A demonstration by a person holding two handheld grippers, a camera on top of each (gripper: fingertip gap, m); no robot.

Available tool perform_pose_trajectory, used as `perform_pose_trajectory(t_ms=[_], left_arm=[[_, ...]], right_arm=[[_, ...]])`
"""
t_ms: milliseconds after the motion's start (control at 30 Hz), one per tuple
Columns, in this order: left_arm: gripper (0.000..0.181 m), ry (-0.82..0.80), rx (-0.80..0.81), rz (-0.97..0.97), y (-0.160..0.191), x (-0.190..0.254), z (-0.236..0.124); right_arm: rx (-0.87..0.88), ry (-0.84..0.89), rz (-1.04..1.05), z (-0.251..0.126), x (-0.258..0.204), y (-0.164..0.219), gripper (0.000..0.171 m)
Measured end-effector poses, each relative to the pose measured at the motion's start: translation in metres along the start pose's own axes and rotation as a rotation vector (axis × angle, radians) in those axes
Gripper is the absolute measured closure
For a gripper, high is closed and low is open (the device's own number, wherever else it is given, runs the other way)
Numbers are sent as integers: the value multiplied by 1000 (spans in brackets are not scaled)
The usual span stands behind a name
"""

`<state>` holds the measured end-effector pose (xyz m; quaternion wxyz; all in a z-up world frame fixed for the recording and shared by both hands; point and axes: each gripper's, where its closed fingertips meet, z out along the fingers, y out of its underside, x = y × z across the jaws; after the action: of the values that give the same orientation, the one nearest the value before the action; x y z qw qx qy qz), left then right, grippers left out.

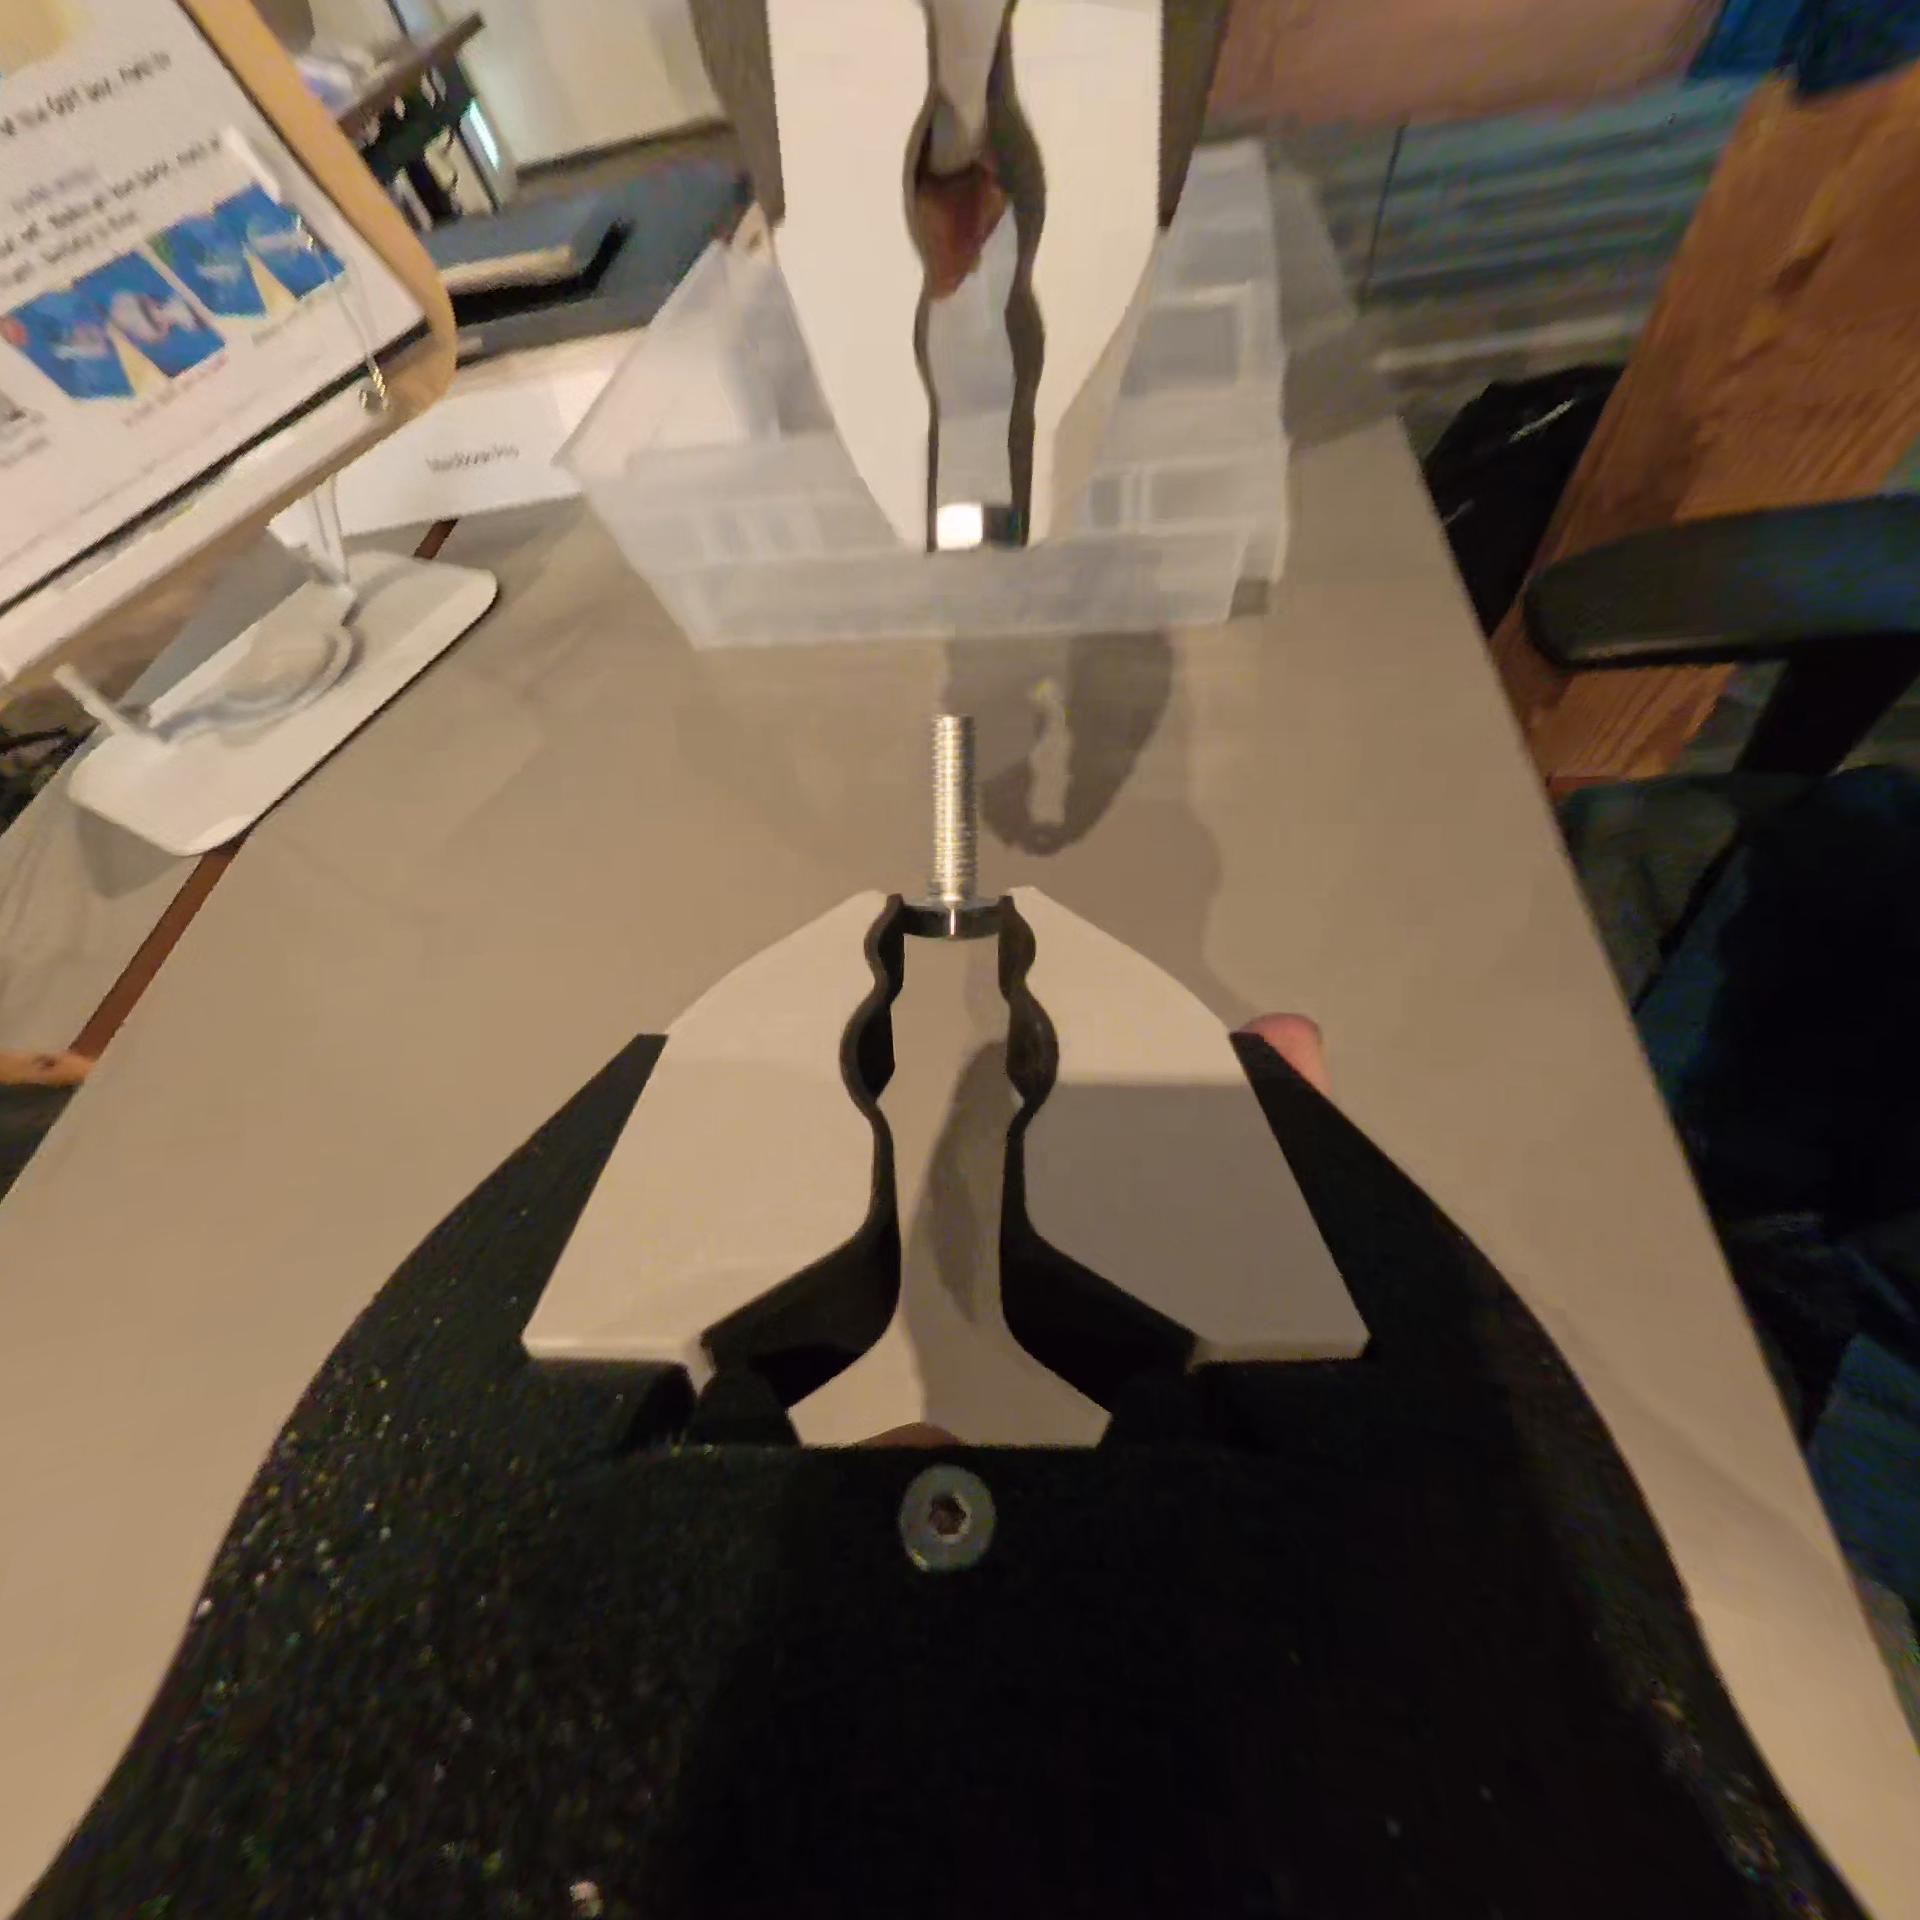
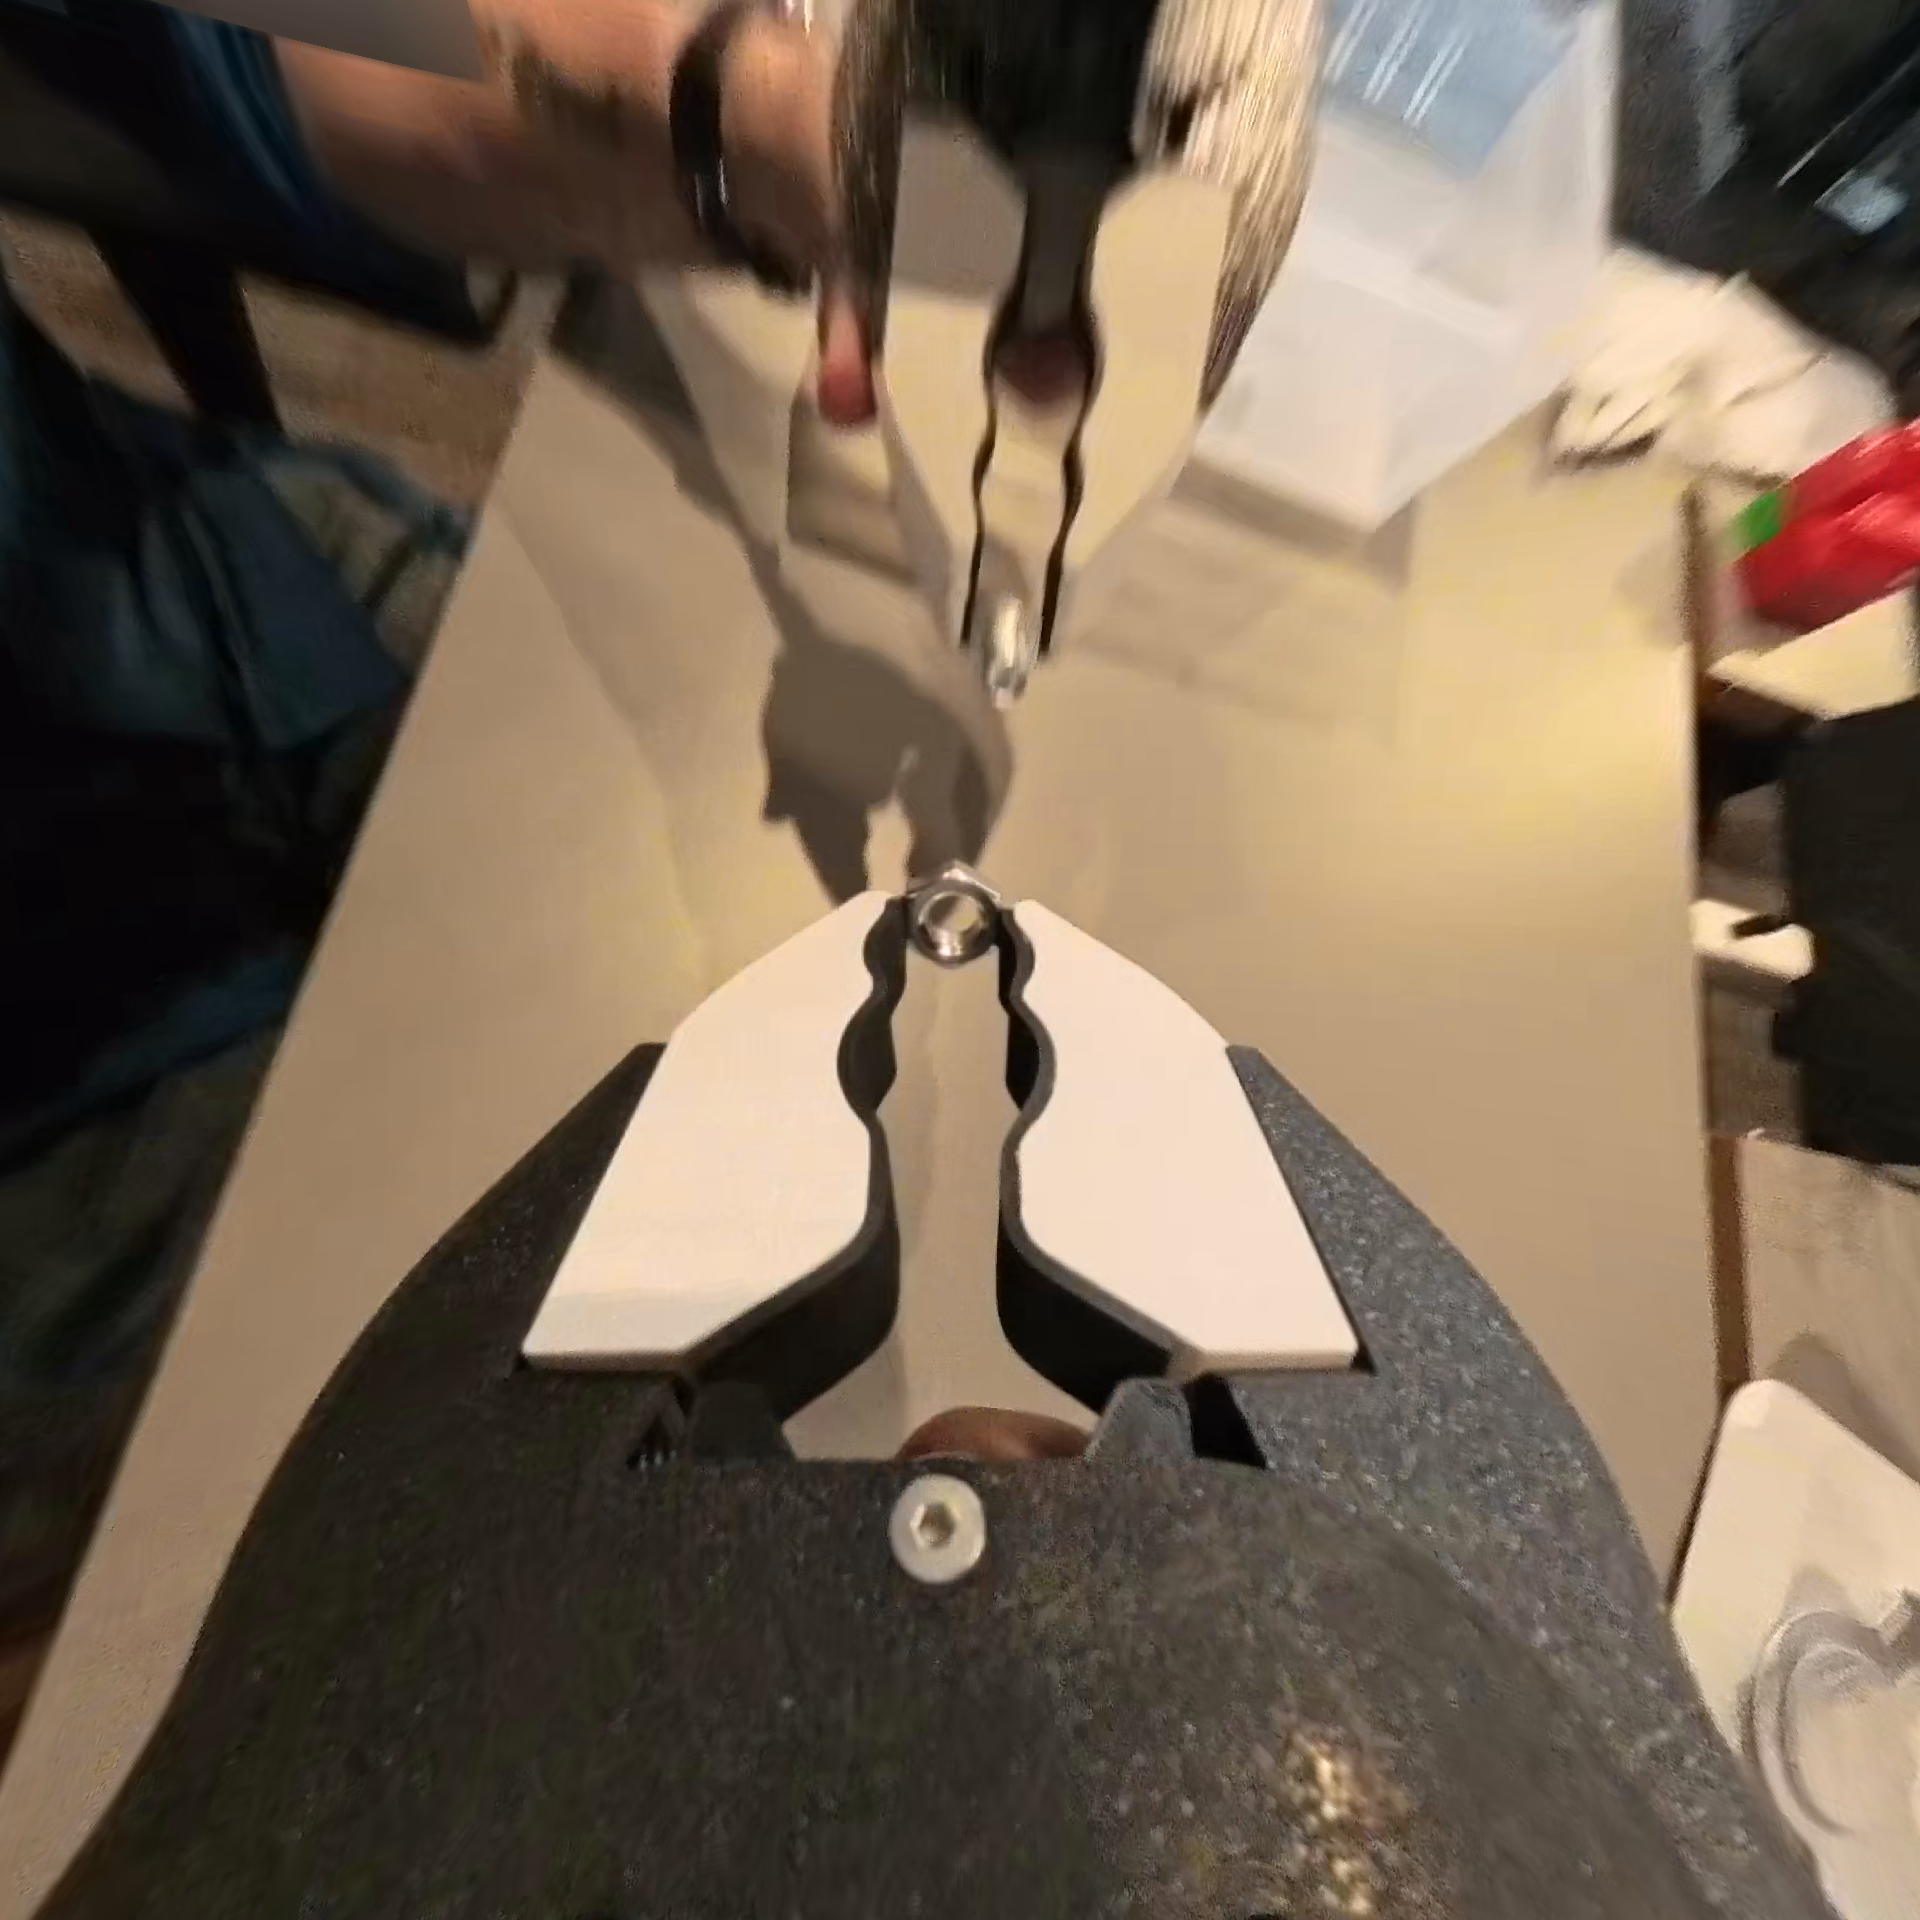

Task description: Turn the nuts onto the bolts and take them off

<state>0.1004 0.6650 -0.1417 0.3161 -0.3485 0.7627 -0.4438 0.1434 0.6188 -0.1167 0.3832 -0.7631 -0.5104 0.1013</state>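
My left gripper point(image 1: 954, 920) is shut on the flat head of a silver bolt point(image 1: 952, 805). The threaded shaft points away from me over the beige table point(image 1: 520, 987). My right gripper point(image 2: 951, 920) is shut on a silver hex nut point(image 2: 948, 925), its hole facing the camera. In the left wrist view the right gripper point(image 1: 977, 525) faces me with the nut point(image 1: 961, 525) in its tips, a gap apart from the bolt's end. In the right wrist view the left gripper point(image 2: 1006, 649) shows blurred farther off with the bolt point(image 2: 1006, 655).
A clear plastic compartment box point(image 1: 935, 499) stands at the table's far end. A display stand with a printed sheet point(image 1: 187, 312) on a white base is at the left. A black chair armrest point(image 1: 1714, 582) and a wooden cabinet point(image 1: 1766, 364) are at the right. A red bag point(image 2: 1839, 540) lies at the right. Spacing between my two grippers at the tips: around 8 cm.
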Motion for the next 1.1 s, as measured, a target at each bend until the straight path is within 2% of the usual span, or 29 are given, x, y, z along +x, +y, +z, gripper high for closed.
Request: perform_pose_trajectory(t_ms=[100, 167, 433, 733, 933, 1100], left_arm=[[165, 74, 98, -46, -16, 13, 4], [165, 98, 123, -56, -24, 20, 7], [165, 63, 59, 62, -40, 39, 17], [165, 42, 52, 99, -46, 44, 18], [165, -63, -1, 155, -41, 33, 17], [165, -170, -10, 233, -45, 26, 12]], right_arm=[[101, 86, -13, -19, -10, -33, 155], [82, 99, -37, -20, -21, -40, 155], [-71, 146, -98, -11, -33, -35, 155], [-58, 176, -72, -9, -35, -38, 155], [7, 183, 123, -4, -26, -35, 155], [194, 67, 493, -7, -20, -40, 155]])
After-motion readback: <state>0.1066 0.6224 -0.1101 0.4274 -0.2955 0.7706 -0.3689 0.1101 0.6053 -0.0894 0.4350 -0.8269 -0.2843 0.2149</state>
